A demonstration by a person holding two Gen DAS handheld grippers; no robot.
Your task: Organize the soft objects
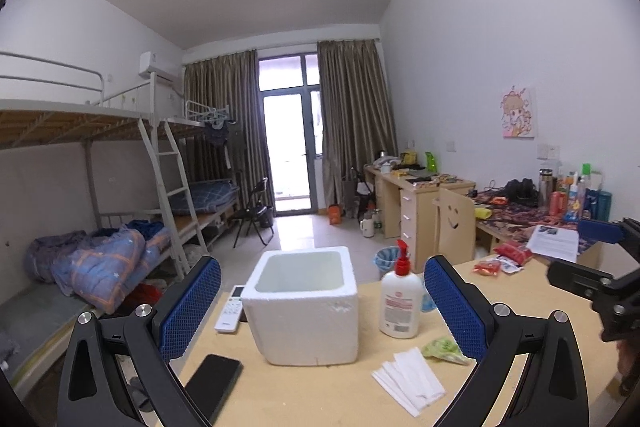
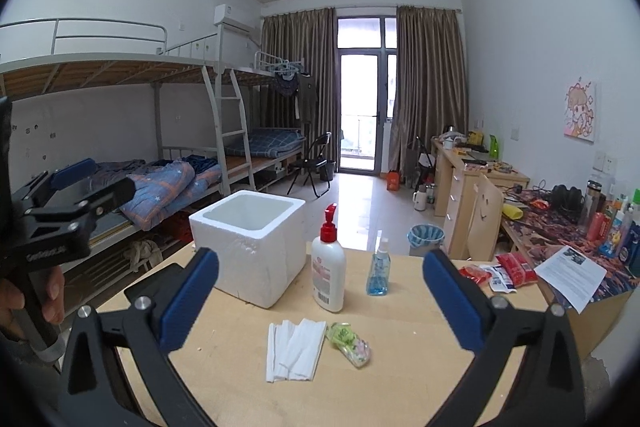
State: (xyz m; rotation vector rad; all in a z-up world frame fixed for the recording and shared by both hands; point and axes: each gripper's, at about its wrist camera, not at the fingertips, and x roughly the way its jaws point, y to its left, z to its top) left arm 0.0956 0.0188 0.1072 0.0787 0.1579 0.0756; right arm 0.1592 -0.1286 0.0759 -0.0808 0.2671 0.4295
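A white foam box (image 1: 304,307) (image 2: 250,245) stands open-topped on the wooden table (image 2: 400,367). Several folded white tissues (image 2: 294,349) (image 1: 408,379) lie fanned near the front, with a green tissue packet (image 2: 348,343) (image 1: 444,349) beside them. My left gripper (image 1: 322,301) is open, its blue pads either side of the box with nothing between them. My right gripper (image 2: 320,301) is open wide above the tissues and packet, holding nothing. Each gripper shows at the other view's edge, the left one held by a hand.
A white lotion pump bottle (image 2: 329,273) (image 1: 401,297) and a blue spray bottle (image 2: 378,273) stand behind the tissues. A phone (image 1: 214,379) and a remote (image 1: 231,309) lie left of the box. Red snack packets (image 2: 500,269) and a paper sheet (image 2: 570,275) lie right.
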